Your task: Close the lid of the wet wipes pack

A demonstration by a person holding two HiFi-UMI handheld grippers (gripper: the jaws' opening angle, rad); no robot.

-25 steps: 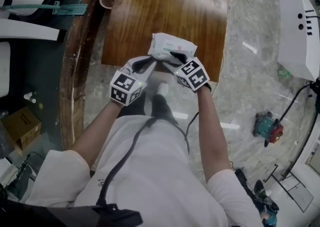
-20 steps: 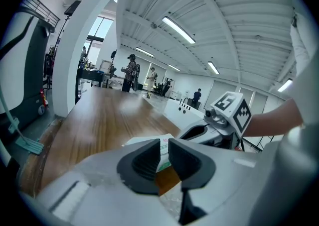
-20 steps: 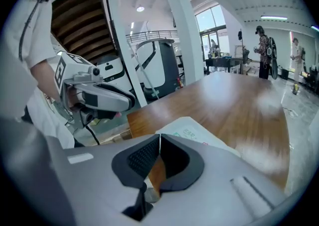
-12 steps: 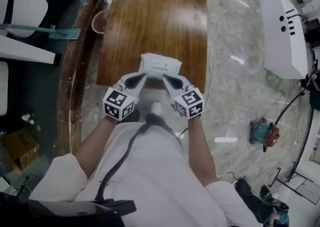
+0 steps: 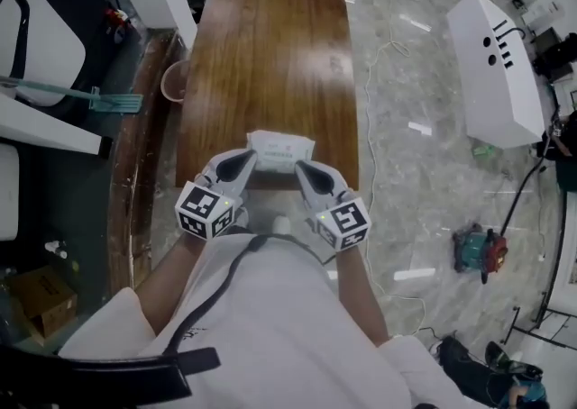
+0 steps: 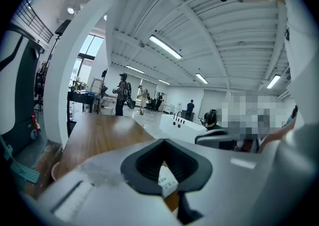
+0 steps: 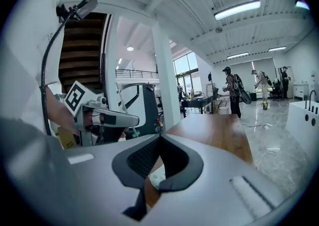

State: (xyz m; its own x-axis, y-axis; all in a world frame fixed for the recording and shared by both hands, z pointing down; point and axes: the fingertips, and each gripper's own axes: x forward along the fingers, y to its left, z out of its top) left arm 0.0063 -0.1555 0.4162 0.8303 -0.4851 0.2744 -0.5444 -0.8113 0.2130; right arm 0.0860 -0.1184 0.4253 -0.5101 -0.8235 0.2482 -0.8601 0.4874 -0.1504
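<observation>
The white wet wipes pack (image 5: 281,151) lies flat near the front edge of the wooden table (image 5: 270,47); its top looks flat and white. My left gripper (image 5: 244,161) hangs by the pack's left end and my right gripper (image 5: 304,170) by its right end, both above the table. Each has its jaws together with nothing between them. In the left gripper view the pack (image 6: 167,183) shows below the left gripper (image 6: 164,166). In the right gripper view a corner of the pack (image 7: 158,178) shows under the right gripper (image 7: 159,163), and the left gripper (image 7: 117,119) is alongside.
A round pinkish tub (image 5: 174,81) sits on the floor left of the table. A white machine (image 5: 494,56) stands at the right, with cables and a teal tool (image 5: 478,249) on the marble floor. A teal mop (image 5: 90,99) lies at the left. People stand far off.
Both grippers have lifted off the pack and pulled back toward me. The right gripper's jaws, open on the pack's top a second ago, are now together. The pack lies flat.
</observation>
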